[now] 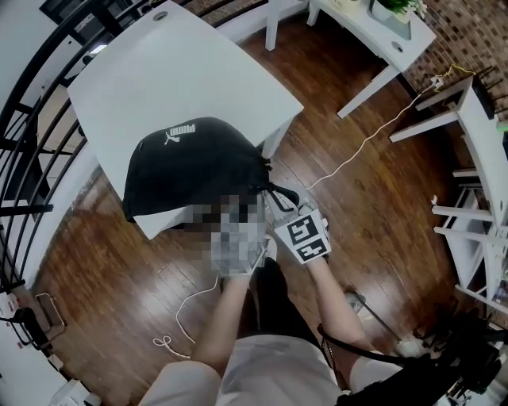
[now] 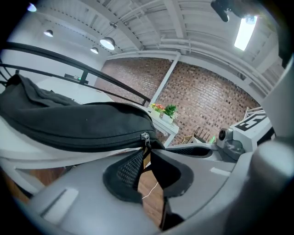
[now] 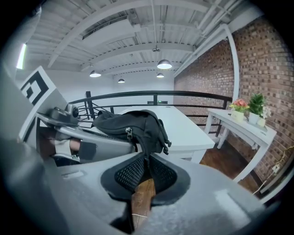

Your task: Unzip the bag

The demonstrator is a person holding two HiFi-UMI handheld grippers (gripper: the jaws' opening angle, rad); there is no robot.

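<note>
A black sports bag (image 1: 194, 170) lies on the white table (image 1: 182, 71), close to its near corner. Both grippers meet at the bag's near right end. My left gripper (image 2: 146, 149) is shut on the metal zipper pull (image 2: 145, 137), which hangs from the end of the closed zipper line. In the head view a mosaic patch hides that gripper. My right gripper (image 3: 147, 159) is shut on the black fabric at the bag's end (image 3: 149, 133), just right of the zipper slider (image 3: 129, 133). Its marker cube (image 1: 302, 234) shows in the head view.
A black railing (image 1: 24, 158) runs along the left. A second white table (image 1: 381, 24) with potted plants (image 3: 248, 108) stands at the back right before a brick wall. A white cord (image 1: 349, 158) trails over the wooden floor, and white frames (image 1: 476, 198) stand at the right.
</note>
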